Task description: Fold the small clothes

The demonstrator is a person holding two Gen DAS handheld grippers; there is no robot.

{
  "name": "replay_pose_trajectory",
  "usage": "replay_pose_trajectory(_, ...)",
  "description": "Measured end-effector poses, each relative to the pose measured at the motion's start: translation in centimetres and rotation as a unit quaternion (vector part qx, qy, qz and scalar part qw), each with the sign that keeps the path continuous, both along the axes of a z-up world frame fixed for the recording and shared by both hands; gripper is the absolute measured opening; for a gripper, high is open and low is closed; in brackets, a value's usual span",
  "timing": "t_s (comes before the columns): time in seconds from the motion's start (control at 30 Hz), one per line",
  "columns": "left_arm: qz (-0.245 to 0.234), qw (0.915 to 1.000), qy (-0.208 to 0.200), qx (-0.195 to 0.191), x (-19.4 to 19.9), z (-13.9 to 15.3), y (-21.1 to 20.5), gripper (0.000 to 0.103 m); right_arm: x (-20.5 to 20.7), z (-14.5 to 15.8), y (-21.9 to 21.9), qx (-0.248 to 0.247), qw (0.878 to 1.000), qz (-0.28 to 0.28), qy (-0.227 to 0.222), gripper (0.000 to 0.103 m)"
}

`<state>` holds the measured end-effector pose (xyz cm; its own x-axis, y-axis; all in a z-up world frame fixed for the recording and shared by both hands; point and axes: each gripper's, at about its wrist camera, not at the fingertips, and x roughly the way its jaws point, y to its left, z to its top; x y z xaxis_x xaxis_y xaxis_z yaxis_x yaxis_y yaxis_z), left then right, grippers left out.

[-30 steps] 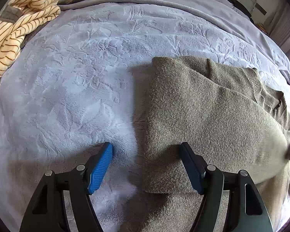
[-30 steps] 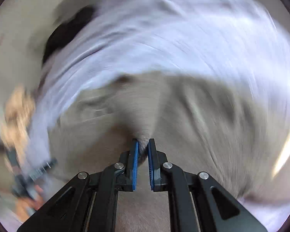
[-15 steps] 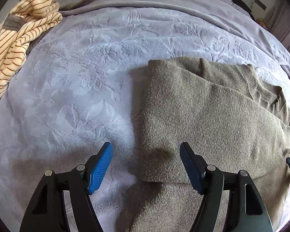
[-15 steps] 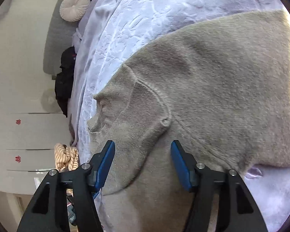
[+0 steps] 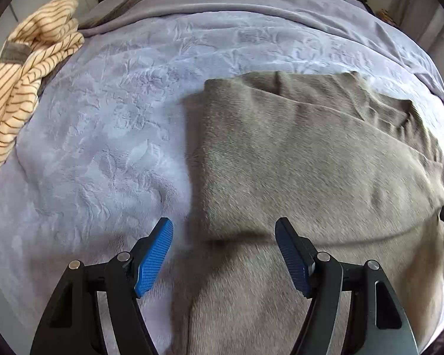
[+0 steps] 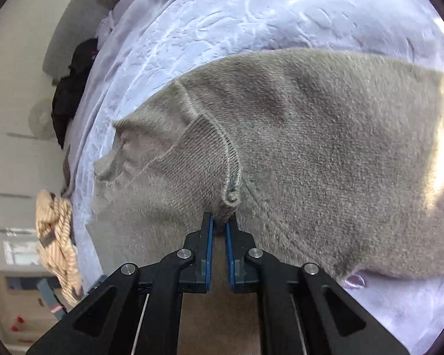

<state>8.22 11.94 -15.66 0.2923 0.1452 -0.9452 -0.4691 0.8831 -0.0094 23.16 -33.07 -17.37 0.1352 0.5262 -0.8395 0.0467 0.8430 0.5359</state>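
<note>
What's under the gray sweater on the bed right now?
The gray sweater lies on the lavender embossed blanket, which shows all around it. A flap is folded over the sweater's own body. Whatever lies beneath the folded layers is covered and cannot be seen.

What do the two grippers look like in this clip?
Left gripper and right gripper match: black angular linkage arms with triangular cut-outs, silver pivot pins, and blue ridged pads on the fingertips. The right one also shows thin pale rods running along its frame.
</note>
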Motion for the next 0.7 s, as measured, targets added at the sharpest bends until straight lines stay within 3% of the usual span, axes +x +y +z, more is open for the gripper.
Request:
replay_pose_trajectory(0.33,-0.083,0.9952,0.023,-0.047,-1.5,2.6,-7.3,0.073,-5.6,2.8,-2.3,0.014,0.999,0.019,0.025,0.012)
replay_pose_trajectory(0.4,-0.102,0.9930,0.026,-0.055,-1.6,3.0,-9.1,0.073,-7.0,3.2,-3.4,0.018,0.999,0.008,0.031,0.019)
replay_pose_trajectory(0.47,-0.122,0.9899,0.030,-0.067,-1.6,3.4,-11.3,0.073,-8.4,3.4,-4.6,0.021,0.999,-0.007,0.037,0.043)
replay_pose_trajectory(0.5,-0.130,0.9884,0.031,-0.071,-1.6,3.5,-12.3,0.073,-9.1,3.5,-5.3,0.024,0.999,-0.014,0.039,0.048)
replay_pose_trajectory(0.7,-0.171,0.9804,0.040,-0.089,-1.1,4.2,-17.2,0.073,-12.1,3.5,-9.0,0.039,0.996,-0.065,0.052,0.055)
